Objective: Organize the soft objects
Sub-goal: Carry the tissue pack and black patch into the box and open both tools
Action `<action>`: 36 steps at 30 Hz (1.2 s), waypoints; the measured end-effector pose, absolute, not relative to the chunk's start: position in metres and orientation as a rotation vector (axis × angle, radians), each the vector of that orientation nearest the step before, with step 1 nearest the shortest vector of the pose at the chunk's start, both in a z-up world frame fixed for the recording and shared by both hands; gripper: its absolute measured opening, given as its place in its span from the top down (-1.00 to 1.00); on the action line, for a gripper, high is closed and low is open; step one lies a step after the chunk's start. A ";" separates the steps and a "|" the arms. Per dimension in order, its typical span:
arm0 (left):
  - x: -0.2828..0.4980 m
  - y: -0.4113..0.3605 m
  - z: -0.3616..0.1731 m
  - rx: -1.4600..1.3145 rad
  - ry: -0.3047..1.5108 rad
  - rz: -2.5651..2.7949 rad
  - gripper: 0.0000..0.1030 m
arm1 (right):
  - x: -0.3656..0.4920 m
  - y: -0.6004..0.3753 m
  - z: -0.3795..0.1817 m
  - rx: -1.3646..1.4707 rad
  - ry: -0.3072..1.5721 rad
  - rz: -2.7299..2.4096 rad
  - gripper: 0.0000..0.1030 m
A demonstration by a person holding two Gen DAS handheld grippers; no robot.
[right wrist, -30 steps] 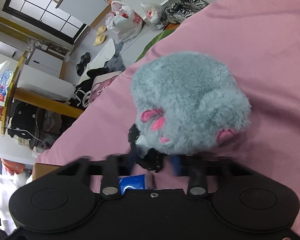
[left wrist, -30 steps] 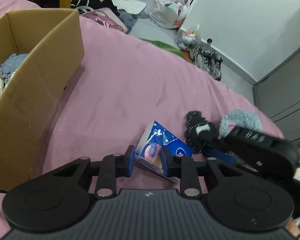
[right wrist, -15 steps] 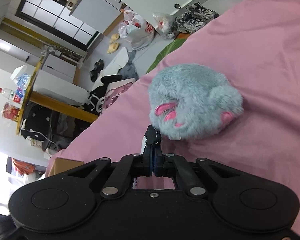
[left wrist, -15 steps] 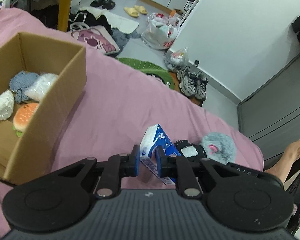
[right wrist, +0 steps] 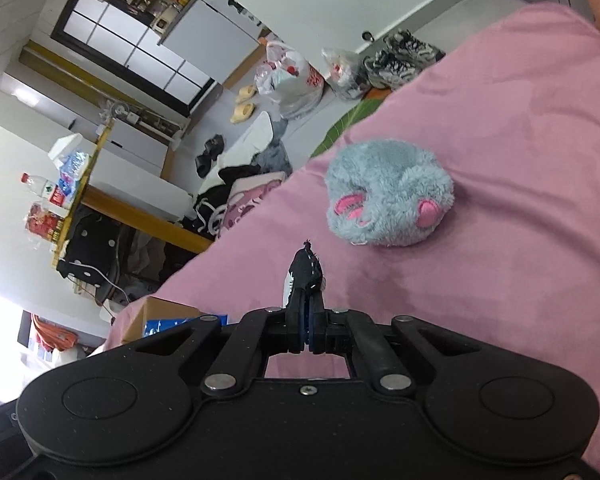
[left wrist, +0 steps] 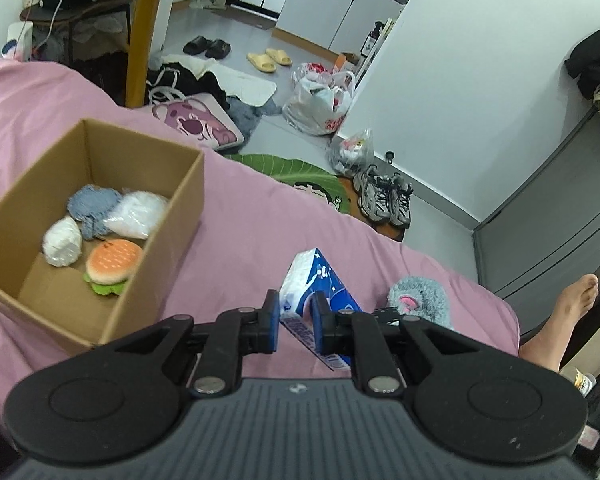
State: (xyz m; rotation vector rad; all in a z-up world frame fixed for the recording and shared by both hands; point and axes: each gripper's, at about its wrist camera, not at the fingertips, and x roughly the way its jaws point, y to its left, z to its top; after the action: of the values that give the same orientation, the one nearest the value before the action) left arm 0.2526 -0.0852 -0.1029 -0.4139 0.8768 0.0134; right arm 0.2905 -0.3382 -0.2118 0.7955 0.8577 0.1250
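Pink bedding (left wrist: 260, 232) fills the scene under both of your grippers, with a cluttered floor beyond it. From your left wrist, your left gripper (left wrist: 296, 320) is lifted above the bed with its jaws clamped on a blue and white tissue pack (left wrist: 316, 292), which stands tilted between the pads. To the left sits an open cardboard box (left wrist: 172, 240) holding a burger plush (left wrist: 114, 264), a white soft ball (left wrist: 62, 242), a blue fuzzy piece (left wrist: 90, 206) and a white fluffy piece (left wrist: 136, 214). To the right, on the bed, a grey plush mouse (left wrist: 420, 300) lies near a bare foot (left wrist: 564, 316). From your right wrist, your right gripper (right wrist: 306, 320) has its jaws pinched tight on a small black soft toy (right wrist: 306, 270) that sticks up from them. That grey mouse (right wrist: 388, 194) rests on the bedding farther off to the right, apart from the toy you hold.
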 end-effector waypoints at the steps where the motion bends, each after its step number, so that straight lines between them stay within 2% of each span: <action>1: 0.250 -0.083 -0.100 -0.415 0.872 0.013 0.71 | 0.288 -0.339 -0.209 0.802 0.849 0.122 0.97; 12: 0.228 -0.055 -0.069 -0.417 0.805 0.034 0.71 | 0.264 -0.318 -0.175 0.795 0.744 0.173 0.97; 36: 0.204 0.031 -0.038 -0.471 0.718 0.128 0.70 | 0.259 -0.240 -0.120 0.667 0.688 0.305 0.97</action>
State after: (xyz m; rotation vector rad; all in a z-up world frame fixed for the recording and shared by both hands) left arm 0.2045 0.0313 -0.0381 -0.4707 0.7178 0.1282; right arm 0.2595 -0.2402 -0.1205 0.6666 0.6876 0.3045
